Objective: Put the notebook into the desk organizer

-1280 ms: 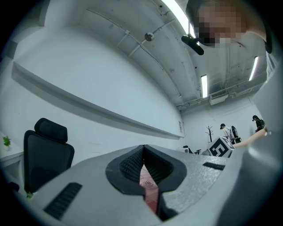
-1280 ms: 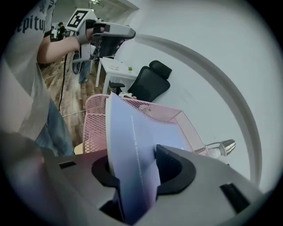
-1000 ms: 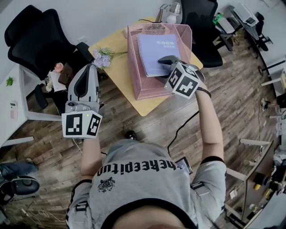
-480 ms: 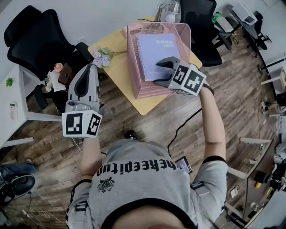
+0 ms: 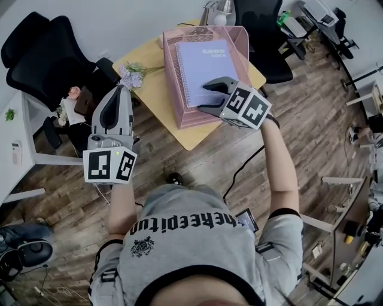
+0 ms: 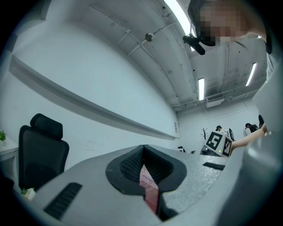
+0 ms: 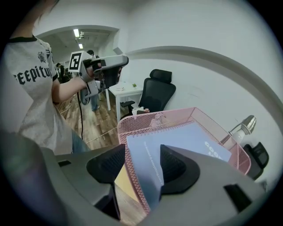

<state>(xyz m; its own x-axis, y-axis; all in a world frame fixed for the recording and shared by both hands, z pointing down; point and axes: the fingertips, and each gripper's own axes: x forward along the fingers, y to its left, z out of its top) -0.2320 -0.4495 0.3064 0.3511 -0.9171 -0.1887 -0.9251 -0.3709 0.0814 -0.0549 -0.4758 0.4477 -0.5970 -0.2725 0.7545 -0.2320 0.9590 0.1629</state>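
Observation:
The lavender spiral notebook (image 5: 206, 66) (image 7: 185, 141) lies flat in the pink mesh desk organizer (image 5: 176, 89) (image 7: 132, 123) on the yellow desk. My right gripper (image 5: 203, 97) (image 7: 142, 152) hovers over the organizer's near right edge. It is open and its jaws have just been opening. The notebook's near edge shows between them, and the pads press on nothing. My left gripper (image 5: 118, 91) (image 6: 143, 150) is held off the desk's left side, pointing away from me. Its jaws stand together and hold nothing.
The yellow desk (image 5: 152, 98) also carries a bunch of pale flowers (image 5: 133, 75) and a lamp (image 5: 220, 9). Black office chairs (image 5: 42, 54) stand at the left and another (image 5: 266, 36) behind the desk. A white table (image 5: 24, 140) is at the far left; a cable (image 5: 239, 173) runs on the wooden floor.
My right gripper let go of the notebook's near corner, spread its jaws and drew back toward the organizer's near edge. The notebook stays in the organizer. The left gripper kept still.

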